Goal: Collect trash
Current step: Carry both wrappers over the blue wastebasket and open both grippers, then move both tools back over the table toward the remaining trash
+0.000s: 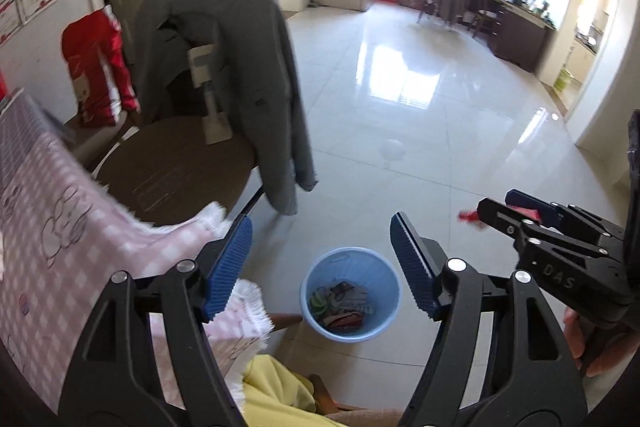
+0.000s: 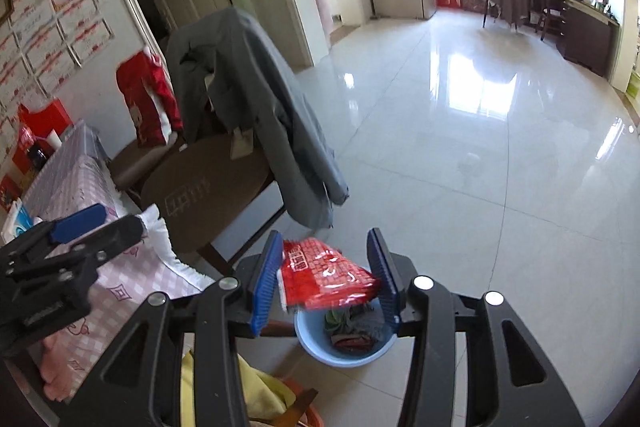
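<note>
A red snack wrapper (image 2: 324,273) spans the gap between the blue pads of my right gripper (image 2: 325,237), touching both, so the gripper is shut on it. It hangs tilted right above a light blue waste bin (image 2: 344,357) on the tiled floor. In the left wrist view the bin (image 1: 384,327) holds several crumpled wrappers (image 1: 344,307). My left gripper (image 1: 320,227) stands open over the bin with nothing between its pads. The right gripper (image 1: 496,201) shows at the right there, a red scrap of wrapper (image 1: 468,215) poking from it. The left gripper (image 2: 120,221) appears at the left edge of the right wrist view.
A chair with a round brown seat (image 1: 176,171) and a grey jacket (image 1: 240,67) over its back stands left of the bin. A pink checked tablecloth (image 1: 80,247) hangs at the near left, with yellow cloth (image 1: 276,383) below. Glossy tiled floor (image 1: 420,147) stretches beyond.
</note>
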`<action>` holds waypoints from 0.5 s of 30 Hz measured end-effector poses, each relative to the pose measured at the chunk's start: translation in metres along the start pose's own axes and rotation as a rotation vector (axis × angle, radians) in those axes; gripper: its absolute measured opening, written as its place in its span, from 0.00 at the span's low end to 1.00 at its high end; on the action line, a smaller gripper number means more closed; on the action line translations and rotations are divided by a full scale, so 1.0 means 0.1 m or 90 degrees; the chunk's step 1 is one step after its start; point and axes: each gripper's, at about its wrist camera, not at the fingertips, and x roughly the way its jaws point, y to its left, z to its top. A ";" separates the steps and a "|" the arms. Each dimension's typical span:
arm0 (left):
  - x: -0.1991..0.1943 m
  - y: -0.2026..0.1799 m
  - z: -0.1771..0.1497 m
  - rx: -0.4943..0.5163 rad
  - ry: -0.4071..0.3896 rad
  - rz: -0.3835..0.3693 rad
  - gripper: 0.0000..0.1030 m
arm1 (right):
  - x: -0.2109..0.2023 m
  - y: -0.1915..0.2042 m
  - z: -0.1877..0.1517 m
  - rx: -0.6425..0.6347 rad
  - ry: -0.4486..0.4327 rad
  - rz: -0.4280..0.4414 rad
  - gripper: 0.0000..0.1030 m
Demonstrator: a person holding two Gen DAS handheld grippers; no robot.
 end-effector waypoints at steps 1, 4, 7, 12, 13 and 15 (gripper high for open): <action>-0.01 0.04 -0.01 -0.005 0.000 0.006 0.69 | 0.06 0.05 0.02 -0.002 0.017 0.000 0.63; -0.04 0.15 -0.05 -0.019 -0.002 0.016 0.69 | 0.09 0.16 0.04 -0.010 0.017 -0.004 0.67; -0.09 0.24 -0.06 -0.030 -0.006 0.018 0.69 | 0.08 0.23 0.04 -0.021 0.019 0.010 0.67; -0.16 0.29 -0.09 -0.039 -0.013 0.020 0.69 | 0.08 0.34 0.03 -0.028 0.025 0.017 0.67; -0.19 0.29 -0.10 -0.041 -0.015 0.019 0.69 | 0.07 0.37 0.03 -0.032 0.026 0.021 0.67; -0.24 0.33 -0.12 -0.047 -0.020 0.019 0.69 | 0.05 0.42 0.03 -0.038 0.025 0.023 0.67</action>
